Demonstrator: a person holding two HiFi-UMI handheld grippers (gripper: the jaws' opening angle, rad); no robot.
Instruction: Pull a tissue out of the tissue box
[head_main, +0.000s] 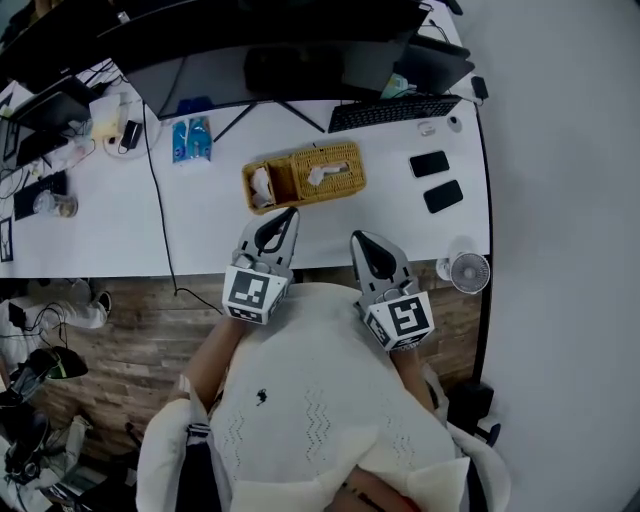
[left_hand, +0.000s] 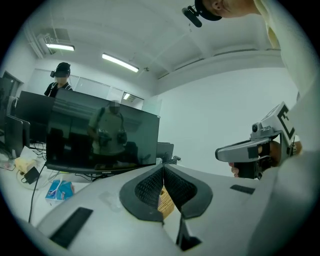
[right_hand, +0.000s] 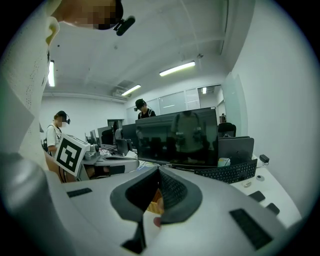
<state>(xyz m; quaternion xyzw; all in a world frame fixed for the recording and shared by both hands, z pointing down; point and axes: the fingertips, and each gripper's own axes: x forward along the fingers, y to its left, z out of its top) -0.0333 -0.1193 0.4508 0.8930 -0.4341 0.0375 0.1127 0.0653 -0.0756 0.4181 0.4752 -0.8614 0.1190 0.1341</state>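
A woven yellow tissue box (head_main: 322, 171) lies on the white desk (head_main: 200, 215), with a white tissue (head_main: 320, 175) poking from its top slot. A smaller wicker section (head_main: 262, 186) with something white in it adjoins its left end. My left gripper (head_main: 290, 212) hovers just in front of the box's left part, shut and holding nothing. My right gripper (head_main: 356, 238) is held a little nearer to me, at the desk's front edge, also shut and empty. In the left gripper view the jaws (left_hand: 163, 169) meet at the tip, and a bit of wicker (left_hand: 166, 202) shows below. The right gripper (right_hand: 158, 170) looks the same.
A large monitor (head_main: 270, 45) and a keyboard (head_main: 393, 112) stand behind the box. Two dark phones (head_main: 429, 163) (head_main: 443, 196) lie to the right, and a small white fan (head_main: 468, 271) sits at the front right corner. Blue packs (head_main: 191, 139) and a black cable (head_main: 158, 200) are at the left.
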